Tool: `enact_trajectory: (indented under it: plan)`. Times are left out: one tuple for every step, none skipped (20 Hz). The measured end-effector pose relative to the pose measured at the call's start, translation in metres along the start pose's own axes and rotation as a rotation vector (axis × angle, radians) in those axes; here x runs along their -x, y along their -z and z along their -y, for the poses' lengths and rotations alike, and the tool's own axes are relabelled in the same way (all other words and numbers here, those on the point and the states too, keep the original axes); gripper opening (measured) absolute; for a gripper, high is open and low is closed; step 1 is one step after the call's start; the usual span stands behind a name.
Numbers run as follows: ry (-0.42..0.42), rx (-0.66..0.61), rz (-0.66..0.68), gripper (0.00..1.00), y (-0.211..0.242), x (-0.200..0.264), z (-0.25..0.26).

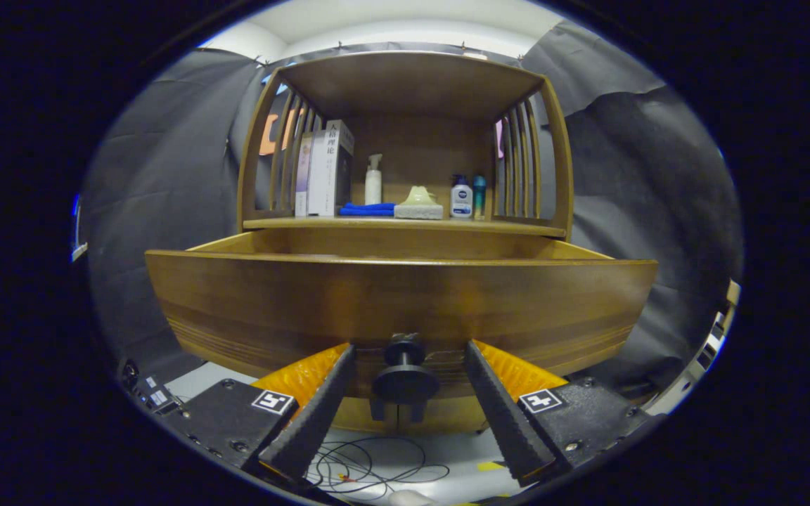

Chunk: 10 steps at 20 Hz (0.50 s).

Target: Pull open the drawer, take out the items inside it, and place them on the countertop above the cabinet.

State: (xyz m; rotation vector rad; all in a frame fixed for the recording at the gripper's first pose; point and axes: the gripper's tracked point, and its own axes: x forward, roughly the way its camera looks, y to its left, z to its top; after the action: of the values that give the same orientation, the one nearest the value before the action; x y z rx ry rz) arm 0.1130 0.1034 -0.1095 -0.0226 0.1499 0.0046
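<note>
We see the drawer [405, 299] front in warm brown wood, its grain running in darker streaks, with fine grooved lines low at its left end. Its knob [405, 376] is black, between the spread fingers [310, 414] of the gripper [408, 355]. The cabinet [405, 91] matches that brown. On the countertop [405, 225] stand white books [324, 172], a white pump bottle [373, 179], a folded blue cloth [366, 209], a pale green tissue pack [419, 204], a white bottle with a dark blue cap [460, 197] and a teal bottle [479, 195].
</note>
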Motion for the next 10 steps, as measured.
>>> enact_trajectory:
  plan:
    - [-0.001, 0.001, -0.004, 1.00, -0.002, -0.004, 0.000]
    - [-0.001, 0.003, -0.005, 1.00, -0.004, -0.009, 0.000]
    - [0.000, 0.006, -0.005, 1.00, -0.006, -0.014, -0.001]
    - [0.000, 0.008, -0.010, 1.00, -0.006, -0.018, 0.000]
    - [0.001, 0.007, -0.010, 1.00, -0.009, -0.022, -0.001]
    - [0.000, 0.006, -0.006, 1.00, -0.012, -0.027, -0.001]
    - [-0.002, 0.006, 0.000, 1.00, -0.017, -0.031, -0.002]
    - [-0.001, 0.003, 0.010, 1.00, -0.021, -0.038, -0.002]
    - [0.000, -0.001, -0.016, 1.00, -0.018, -0.045, -0.003]
    - [0.002, -0.001, 0.009, 1.00, -0.025, -0.049, -0.003]
